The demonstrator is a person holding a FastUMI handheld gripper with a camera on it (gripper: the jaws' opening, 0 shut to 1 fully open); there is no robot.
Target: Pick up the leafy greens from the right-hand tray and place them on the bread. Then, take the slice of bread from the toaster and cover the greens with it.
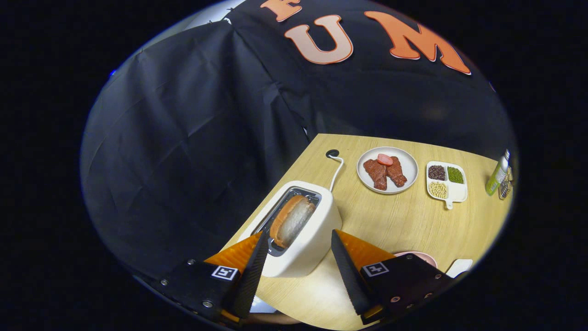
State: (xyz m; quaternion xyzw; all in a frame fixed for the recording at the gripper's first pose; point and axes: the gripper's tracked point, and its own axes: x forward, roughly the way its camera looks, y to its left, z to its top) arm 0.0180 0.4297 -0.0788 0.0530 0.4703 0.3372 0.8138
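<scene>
Gripper (297, 239): fingers spread wide, holding nothing, set to either side of the toaster's near end and above the surface.

Toaster (312, 239): white, standing on the wooden surface (395, 220), slot running away from the fingers. Cord (337, 168) leads from its far end to a round port in the surface.

Bread (293, 219): one slice upright in the slot, top edge proud of it, just ahead of and between the fingertips.

Plate (388, 170): round, beyond the toaster, carrying red-brown meat pieces and a pink slice.

Tray (446, 181): white, three compartments, dark, green and pale contents; beside the plate. Whether this holds the greens cannot be told.

Bottle (498, 174): at the far right margin, next to a small grater-like item.

Pink dish (425, 257): partly hidden behind the right finger; contents hidden.

Hazards, as judged: the fingers straddle the toaster body rather than the slice, so closing here would clamp the casing. A grip across the crust could crush or tear the slice. A skewed lift could drag it against the slot wall and shift the toaster.
</scene>
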